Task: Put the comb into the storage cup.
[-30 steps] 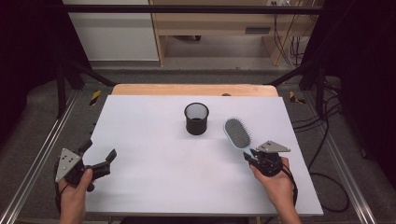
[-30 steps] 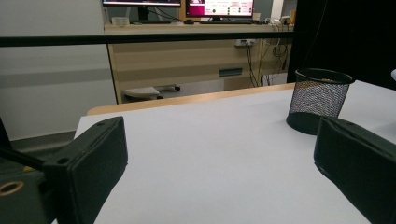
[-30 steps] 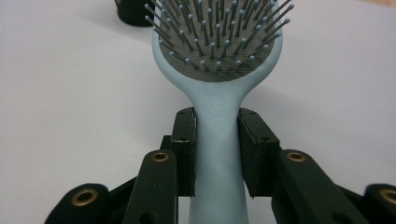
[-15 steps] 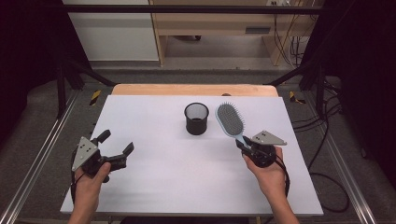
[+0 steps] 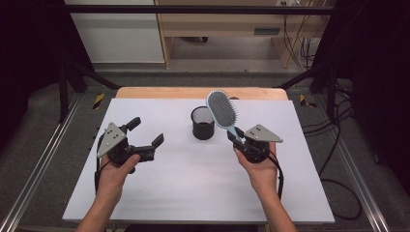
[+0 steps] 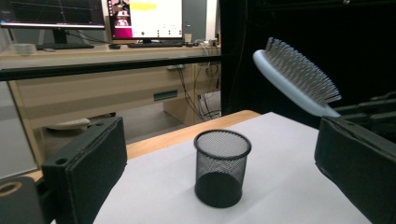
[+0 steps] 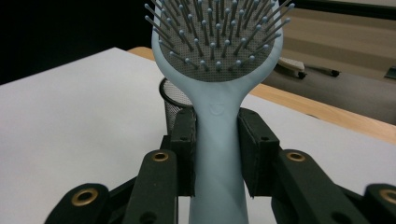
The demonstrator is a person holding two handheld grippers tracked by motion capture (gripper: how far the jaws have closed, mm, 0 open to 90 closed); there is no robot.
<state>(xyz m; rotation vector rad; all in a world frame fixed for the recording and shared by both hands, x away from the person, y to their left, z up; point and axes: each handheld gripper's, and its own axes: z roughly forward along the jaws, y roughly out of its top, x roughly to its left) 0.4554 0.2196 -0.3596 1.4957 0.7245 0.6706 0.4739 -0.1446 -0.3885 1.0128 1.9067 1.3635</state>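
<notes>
Black and spread wide, the left claw (image 5: 145, 134) hangs over the left part of the white tabletop (image 5: 193, 183) with nothing between its jaws; in the left gripper view both jaws are cut off by the picture's edges. Between the two claws, toward the far edge, the black mesh cup (image 5: 202, 123) stands upright on the tabletop, its lower half hidden behind the brush handle in the right gripper view. To the right, the right claw (image 5: 237, 139) pinches the pale blue hairbrush (image 5: 222, 109) by its handle, pads pressed on both sides. The brush head tilts up and away from that claw, just beside and above the cup's rim; its top is cut off in the right gripper view.
</notes>
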